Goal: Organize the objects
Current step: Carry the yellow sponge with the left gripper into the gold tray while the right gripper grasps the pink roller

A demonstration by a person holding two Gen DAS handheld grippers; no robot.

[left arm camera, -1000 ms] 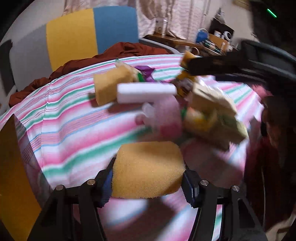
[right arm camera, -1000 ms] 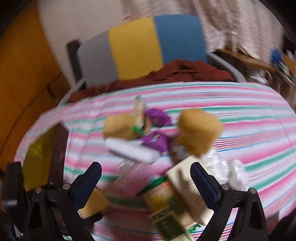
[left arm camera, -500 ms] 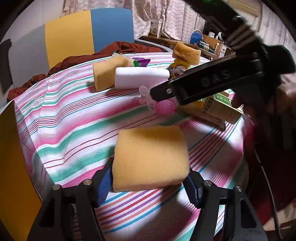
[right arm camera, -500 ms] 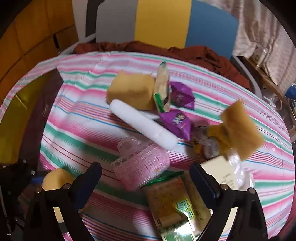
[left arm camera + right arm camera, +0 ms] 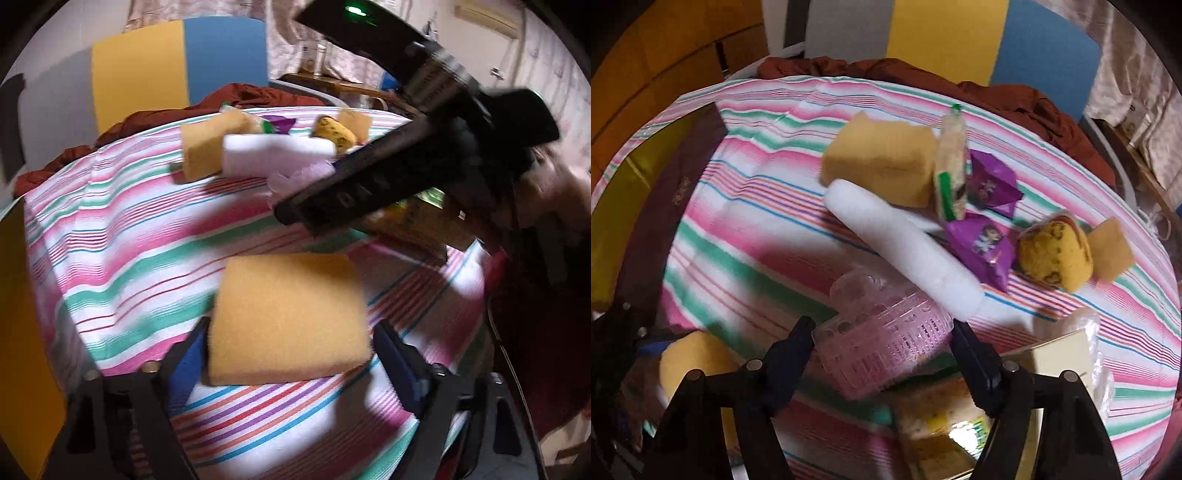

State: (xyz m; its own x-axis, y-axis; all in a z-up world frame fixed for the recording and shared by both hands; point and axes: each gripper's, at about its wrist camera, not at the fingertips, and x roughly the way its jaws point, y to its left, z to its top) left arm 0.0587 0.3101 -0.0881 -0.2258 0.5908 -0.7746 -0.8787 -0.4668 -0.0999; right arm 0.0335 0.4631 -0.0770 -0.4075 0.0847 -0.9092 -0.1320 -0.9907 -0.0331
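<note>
My left gripper (image 5: 291, 354) is shut on a yellow sponge (image 5: 288, 317) and holds it just over the striped tablecloth (image 5: 122, 236). My right gripper (image 5: 882, 350) is open, its fingers on either side of a pink plastic basket (image 5: 886, 339) lying on its side. In the left wrist view the right gripper (image 5: 373, 184) crosses the frame and hides the basket. A white foam roll (image 5: 905, 251), a second yellow sponge (image 5: 879, 158), two purple packets (image 5: 982, 247), a snack packet (image 5: 951, 166) and a spotted round sponge (image 5: 1054, 254) lie beyond.
Food boxes (image 5: 942, 424) and a cream box (image 5: 1060, 350) lie near the right gripper. A dark and yellow box (image 5: 639, 206) stands at the table's left edge. A red cloth (image 5: 1015, 96) and a yellow-blue chair back (image 5: 177, 70) lie behind the table.
My right gripper has dropped and moved forward, so its open fingers now flank the pink basket. My left gripper still holds the yellow sponge, shifted slightly.
</note>
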